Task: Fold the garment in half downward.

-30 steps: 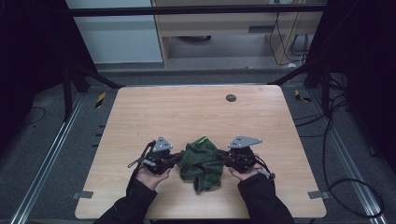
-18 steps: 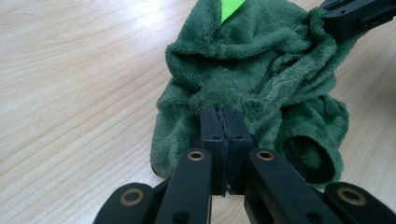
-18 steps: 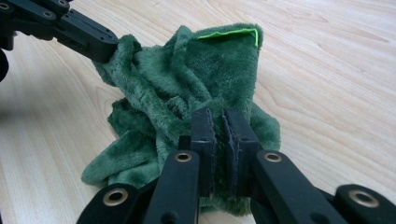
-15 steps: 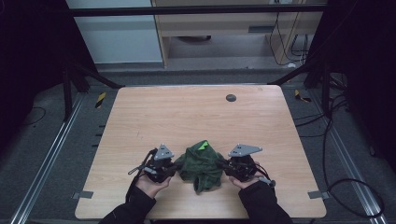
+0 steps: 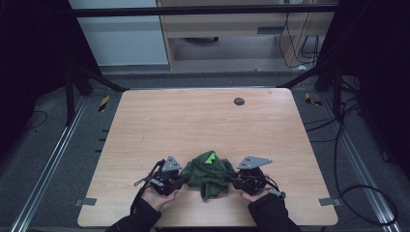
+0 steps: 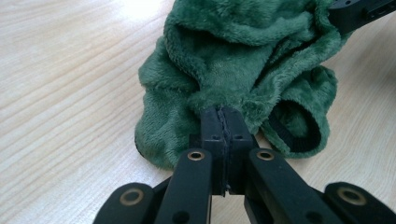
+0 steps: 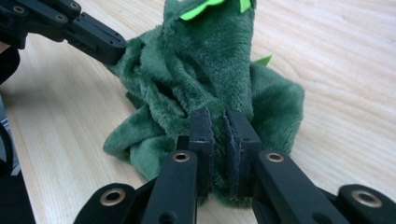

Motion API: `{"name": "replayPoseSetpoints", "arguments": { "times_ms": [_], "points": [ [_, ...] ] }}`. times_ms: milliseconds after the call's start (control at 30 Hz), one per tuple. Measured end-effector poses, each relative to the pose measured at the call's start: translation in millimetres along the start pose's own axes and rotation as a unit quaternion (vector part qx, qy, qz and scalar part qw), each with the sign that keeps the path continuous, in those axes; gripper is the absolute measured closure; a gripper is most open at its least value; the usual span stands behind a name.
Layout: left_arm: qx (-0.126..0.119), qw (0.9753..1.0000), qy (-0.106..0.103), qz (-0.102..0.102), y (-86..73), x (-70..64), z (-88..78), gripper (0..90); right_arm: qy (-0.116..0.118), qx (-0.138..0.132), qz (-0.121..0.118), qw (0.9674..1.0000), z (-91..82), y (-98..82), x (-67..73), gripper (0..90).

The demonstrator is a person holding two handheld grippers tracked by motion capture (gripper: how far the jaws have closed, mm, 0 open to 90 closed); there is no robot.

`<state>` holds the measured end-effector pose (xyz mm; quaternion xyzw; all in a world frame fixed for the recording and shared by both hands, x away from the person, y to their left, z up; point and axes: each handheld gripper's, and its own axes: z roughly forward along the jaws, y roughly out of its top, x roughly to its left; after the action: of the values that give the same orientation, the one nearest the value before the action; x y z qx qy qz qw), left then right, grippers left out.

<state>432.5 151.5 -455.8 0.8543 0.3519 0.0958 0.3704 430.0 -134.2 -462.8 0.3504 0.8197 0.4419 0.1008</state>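
Item: dark green plush fleece garment (image 5: 209, 173) with bright green spikes, bunched near my edge of the pale wooden table (image 5: 193, 121). I hold it with both tongs: left gripper (image 6: 223, 122) pinched tight on fleece; right gripper (image 7: 218, 122) slightly parted, fabric between. Far tabletop free for moving.

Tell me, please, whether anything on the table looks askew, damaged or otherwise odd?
Nothing looks damaged. The green plush garment lies crumpled in a heap near the table's front edge, pinched from each side by the left gripper and the right gripper, its bright green spikes skewed.
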Motion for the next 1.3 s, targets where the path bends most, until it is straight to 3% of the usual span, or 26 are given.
{"name": "replayPoseSetpoints", "arguments": {
  "times_ms": [367,633,833,1033,1300],
  "points": [
    [0.019,0.9998,-0.007,0.002,-6.7,-2.5,5.2,89.3,0.006,0.018,0.008,0.9998,4.1,-13.2,1.7,80.2],
    [0.022,0.9997,-0.006,0.005,-8.0,-4.9,8.1,89.2,-0.002,0.030,0.006,0.9995,7.6,-16.4,2.3,79.8],
    [0.002,1.0000,0.000,-0.002,-6.6,-2.4,3.6,83.5,-0.001,0.023,0.015,0.9996,3.7,-13.0,1.8,73.6],
    [-0.015,0.9998,0.010,-0.011,-2.2,1.8,-6.0,74.9,-0.011,0.003,0.018,0.9998,-4.2,-8.5,0.3,72.8],
    [-0.046,0.9981,0.032,-0.024,6.4,12.7,-24.8,73.0,-0.027,-0.028,0.024,0.9990,-18.1,0.2,-6.6,74.0]
  ]
}}
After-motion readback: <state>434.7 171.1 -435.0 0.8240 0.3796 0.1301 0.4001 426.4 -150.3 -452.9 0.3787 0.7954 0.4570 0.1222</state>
